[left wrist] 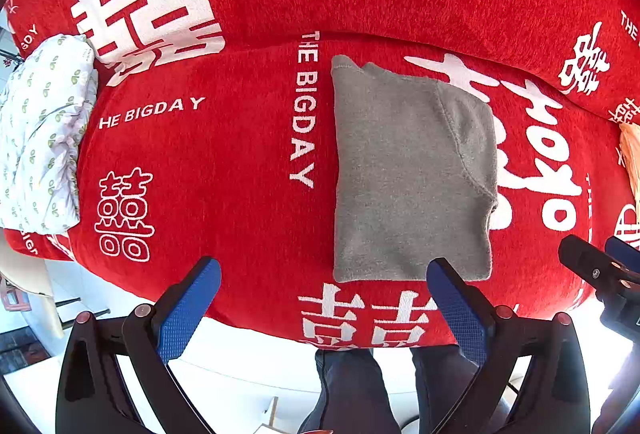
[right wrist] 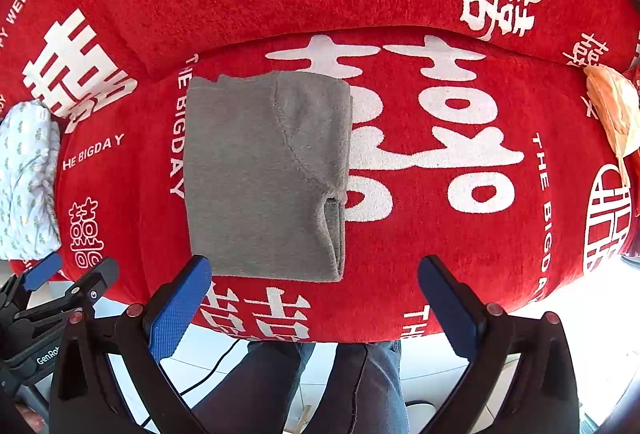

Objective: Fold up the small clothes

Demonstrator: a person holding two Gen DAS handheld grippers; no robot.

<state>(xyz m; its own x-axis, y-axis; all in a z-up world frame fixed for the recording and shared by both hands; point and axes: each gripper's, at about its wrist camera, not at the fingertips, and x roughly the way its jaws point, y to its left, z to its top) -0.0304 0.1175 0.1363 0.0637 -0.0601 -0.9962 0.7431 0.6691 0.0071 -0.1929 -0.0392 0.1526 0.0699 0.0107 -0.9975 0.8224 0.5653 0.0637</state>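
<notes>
Grey fleece garment (left wrist: 408, 174) folded into a neat rectangle, lying flat on the red chenille cover with white printed characters (left wrist: 248, 162), over a cushioned seat. Near edge of the grey fleece garment close to the front rim of the seat, with only a narrow band of red between; far edge close to the crease where the backrest begins. Left edge straight, running beside the white words "THE BIGDAY". Right edge thicker — layers visible there in the right wrist view (right wrist: 264, 174), with a curved seam across the top layer. Wide bare red surface to the right of the garment, reaching to a crumpled peach-coloured cloth (right wrist: 612, 114) at the far right end. Also much bare red to the left, up to a white bundle of fabric with small green print (left wrist: 40, 138) at the left end. Below the front rim, pale floor and two legs in dark trousers (left wrist: 400, 390).

Left gripper (left wrist: 324, 298) spread wide, blue pads on black fingers, holding nothing; right pad seen just over the near right corner of the garment, contact not possible to tell. Right gripper (right wrist: 314, 294) equally spread wide and empty — left pad seen at the near left corner of the garment, right pad over bare red. Both near the front rim, side by side.
</notes>
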